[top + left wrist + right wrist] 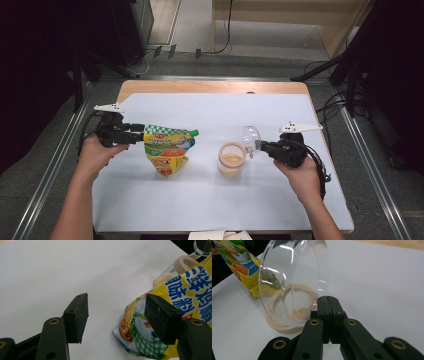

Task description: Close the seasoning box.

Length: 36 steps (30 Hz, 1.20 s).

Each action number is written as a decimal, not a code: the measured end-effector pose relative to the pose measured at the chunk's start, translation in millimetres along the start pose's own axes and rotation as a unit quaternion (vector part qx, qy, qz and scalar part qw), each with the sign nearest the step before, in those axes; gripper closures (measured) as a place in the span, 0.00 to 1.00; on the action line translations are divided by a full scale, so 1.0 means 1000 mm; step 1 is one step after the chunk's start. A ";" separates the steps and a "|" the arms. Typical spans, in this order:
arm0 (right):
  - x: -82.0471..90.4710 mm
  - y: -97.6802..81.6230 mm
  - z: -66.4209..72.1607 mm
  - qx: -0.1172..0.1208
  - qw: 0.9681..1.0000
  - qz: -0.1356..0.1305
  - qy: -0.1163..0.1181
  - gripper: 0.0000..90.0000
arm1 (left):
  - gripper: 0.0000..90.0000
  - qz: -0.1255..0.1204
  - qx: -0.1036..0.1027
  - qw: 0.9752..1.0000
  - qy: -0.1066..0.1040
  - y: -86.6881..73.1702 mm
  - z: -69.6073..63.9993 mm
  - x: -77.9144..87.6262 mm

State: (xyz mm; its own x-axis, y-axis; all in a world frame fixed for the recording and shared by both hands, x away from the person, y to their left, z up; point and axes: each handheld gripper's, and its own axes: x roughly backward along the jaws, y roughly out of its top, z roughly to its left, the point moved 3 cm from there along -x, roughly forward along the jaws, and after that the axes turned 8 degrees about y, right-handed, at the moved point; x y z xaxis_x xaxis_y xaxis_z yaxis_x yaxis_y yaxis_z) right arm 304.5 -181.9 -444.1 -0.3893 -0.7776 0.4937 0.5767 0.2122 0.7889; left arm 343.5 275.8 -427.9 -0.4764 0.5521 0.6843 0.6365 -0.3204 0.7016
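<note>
From the high view, a yellow pouch (167,150) stands left of centre on the white worktop (220,210), the left gripper (134,134) at its left edge. Right of it stands a jar (231,159) part-filled with pale powder, and the right gripper (256,146) holds a clear lid (250,137) tilted above the jar's far right rim.

In the left gripper view, the fingers (79,315) stand about two-thirds open; the right one lies against the pouch (175,297), the left one off it, so nothing is pinched.

In the right gripper view, the fingers (329,312) are fully closed on the lid's (294,277) thin edge. To seat it well, level the lid, centre it over the jar's tan rim (277,327), then lower it straight.
</note>
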 end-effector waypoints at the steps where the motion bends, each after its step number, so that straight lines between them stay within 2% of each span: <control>1: 0.000 0.000 0.001 0.004 1.000 -0.001 0.003 1.00 | 0.41 0.000 -0.001 1.000 0.000 0.000 0.000 0.000; 6: -0.004 0.002 0.006 0.022 1.000 0.007 0.001 0.98 | 0.41 0.001 0.001 1.000 0.001 -0.001 0.001 0.001; 12: -0.004 0.003 0.008 0.028 1.000 0.005 0.002 0.93 | 0.41 0.003 0.002 1.000 0.005 -0.004 0.002 0.000; 16: -0.005 0.003 0.006 0.030 1.000 0.006 0.005 0.86 | 0.41 -0.001 0.001 1.000 0.008 -0.004 0.002 0.002; 20: -0.004 0.002 0.003 0.042 0.999 0.009 -0.005 0.78 | 0.41 -0.002 0.003 1.000 0.008 -0.004 0.002 0.002; 26: -0.002 -0.004 -0.008 0.034 0.999 0.003 -0.009 0.61 | 0.41 0.000 0.004 1.000 0.008 -0.005 0.003 0.001; 30: -0.002 -0.008 -0.018 0.029 0.999 0.004 -0.020 0.56 | 0.40 -0.001 0.007 1.000 0.013 -0.006 0.004 0.001; 34: 0.005 -0.010 -0.034 0.017 0.999 -0.013 -0.036 0.46 | 0.40 -0.002 0.009 1.000 0.016 -0.006 0.005 0.001; 35: 0.005 -0.010 -0.034 0.017 0.999 -0.013 -0.036 0.46 | 0.40 -0.001 0.009 1.000 0.016 -0.006 0.005 0.001; 36: 0.008 -0.013 -0.041 0.016 0.999 -0.017 -0.042 0.45 | 0.40 0.001 0.007 1.000 0.017 -0.006 0.005 0.000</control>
State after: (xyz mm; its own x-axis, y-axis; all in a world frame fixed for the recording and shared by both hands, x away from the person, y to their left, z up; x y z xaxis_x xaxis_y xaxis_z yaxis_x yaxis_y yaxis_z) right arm 323.3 -215.5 -465.7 -0.4669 -0.7330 0.4947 0.5403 0.2063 0.8158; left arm 342.5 281.8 -432.9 -0.4954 0.5256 0.6917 0.6459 -0.3095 0.6978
